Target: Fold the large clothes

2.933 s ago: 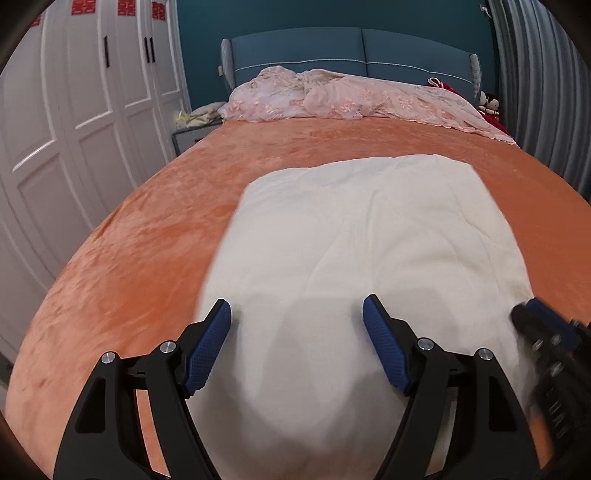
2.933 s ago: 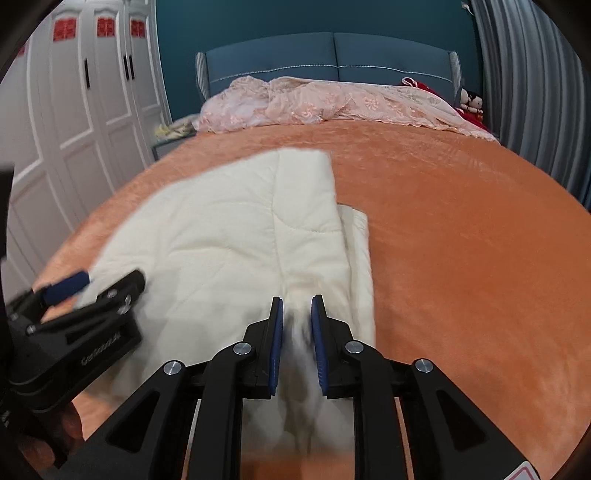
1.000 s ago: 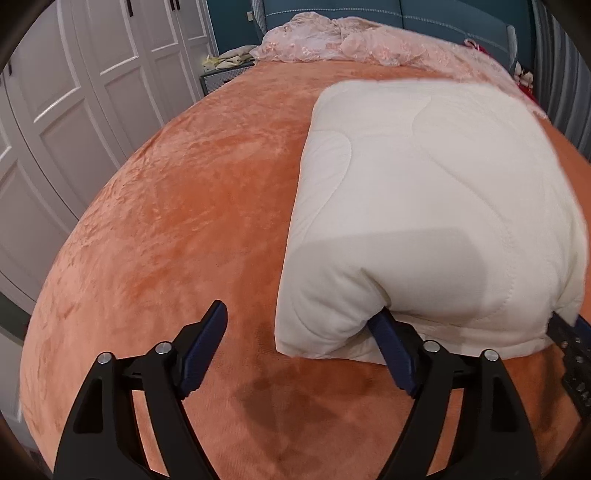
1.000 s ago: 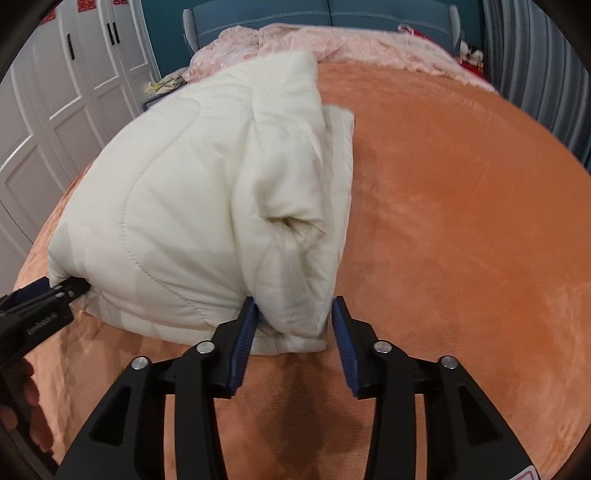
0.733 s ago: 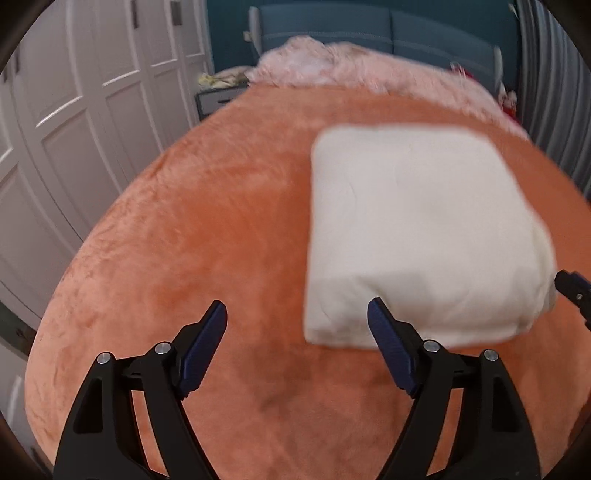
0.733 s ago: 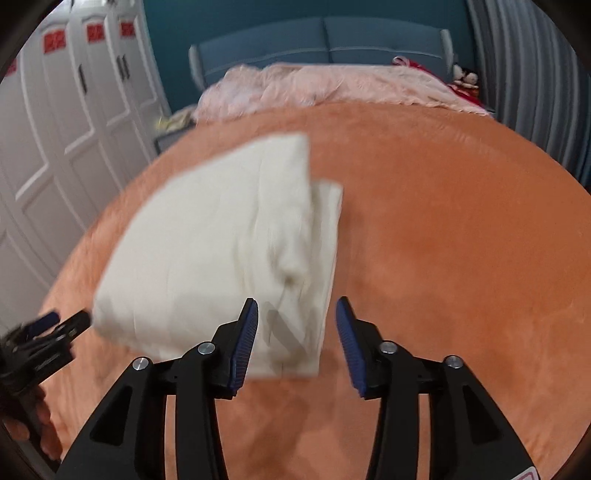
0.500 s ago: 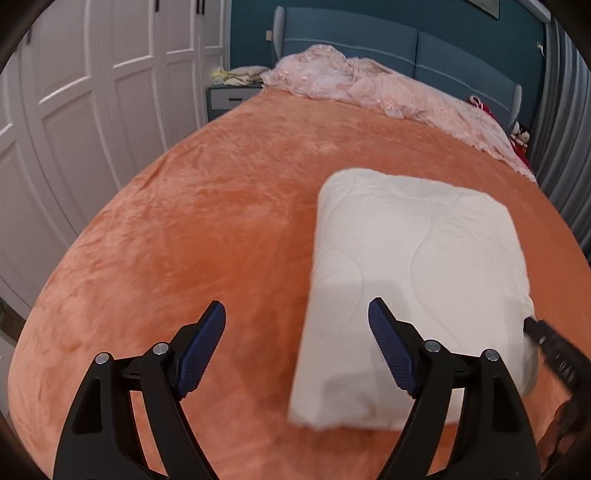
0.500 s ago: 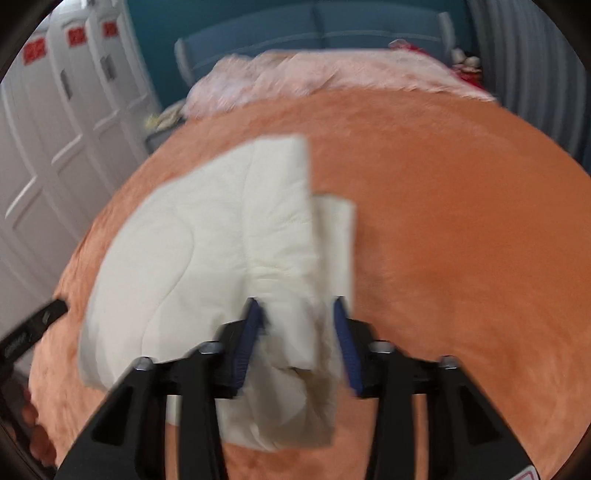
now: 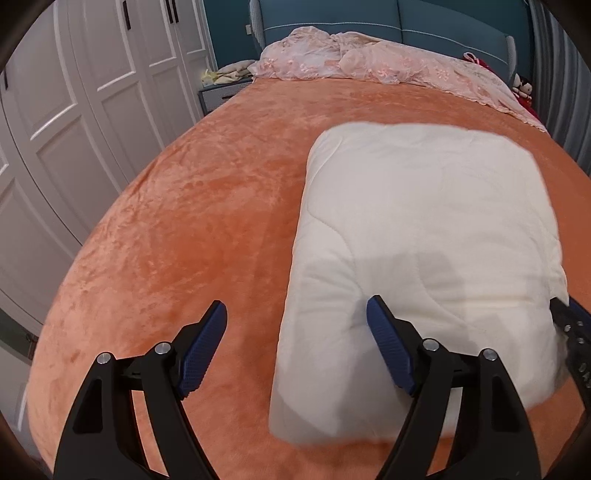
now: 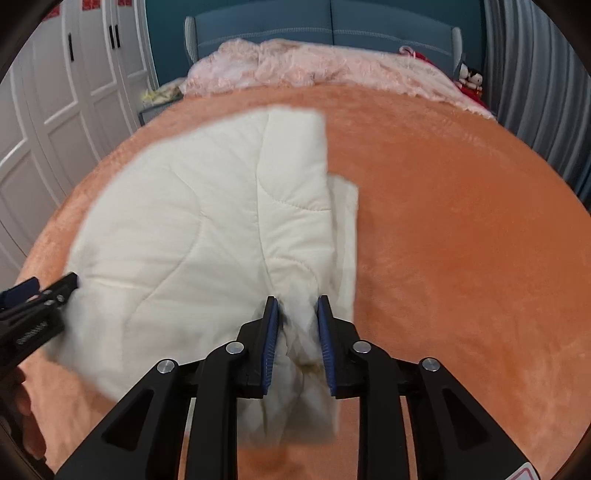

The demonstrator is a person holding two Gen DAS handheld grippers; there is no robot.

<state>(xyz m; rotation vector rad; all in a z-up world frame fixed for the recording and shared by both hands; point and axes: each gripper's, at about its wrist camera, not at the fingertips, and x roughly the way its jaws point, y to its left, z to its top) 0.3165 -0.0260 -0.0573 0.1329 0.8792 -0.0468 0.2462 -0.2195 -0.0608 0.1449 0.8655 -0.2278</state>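
Both tongs differ: the right gripper (image 10: 295, 325) clenches a bunched corner of the cream quilt (image 10: 207, 229) at lower centre; the left gripper (image 9: 295, 347) gapes, one finger pressing the quilt's near edge on the orange bed (image 9: 184, 221). Squaring that corner before letting go would likely keep the fold neat.

Home bedroom; orange bed (image 9: 207, 206), blue headboard (image 10: 325, 26), white wardrobes (image 9: 85, 85)

I'm scanning for lettering: pale print is showing on my left gripper (image 10: 37, 306) body in the right wrist view, but it's coming through too smeared to read. Red squares on the wardrobe doors (image 10: 92, 74) are sitting at the frame's top edge, characters not resolving. Nothing readable.
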